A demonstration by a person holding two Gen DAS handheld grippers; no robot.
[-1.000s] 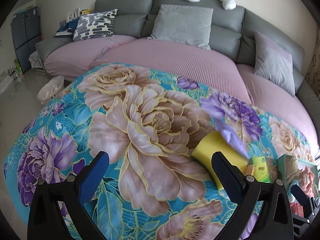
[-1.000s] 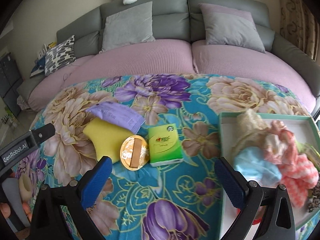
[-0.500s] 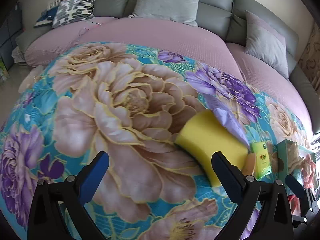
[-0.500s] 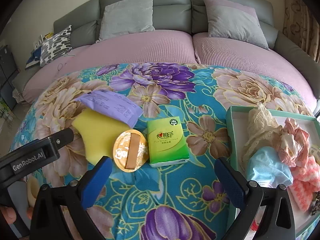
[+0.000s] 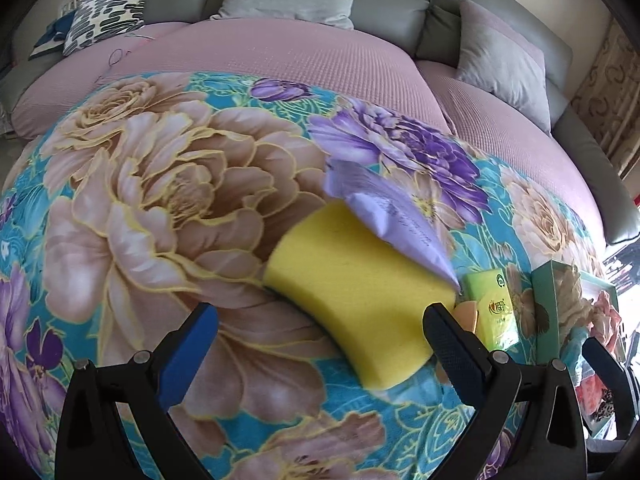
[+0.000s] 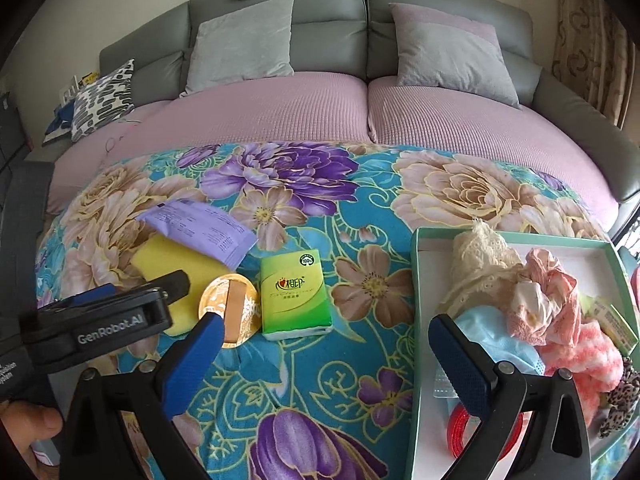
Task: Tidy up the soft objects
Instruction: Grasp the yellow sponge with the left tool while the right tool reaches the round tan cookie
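My left gripper [image 5: 316, 332] hangs with its jaws spread wide and empty over the near edge of the curved yellow foam sponge [image 5: 356, 280] on the floral blanket [image 5: 160, 200]. A lilac plastic packet [image 5: 384, 208] overlaps the sponge's far corner; a round gold-wrapped disc [image 6: 230, 310] and a green tissue pack [image 6: 294, 294] lie just right. My right gripper [image 6: 326, 344] is likewise wide and empty, near the mint-green tray [image 6: 416, 280] of soft fabrics at the right.
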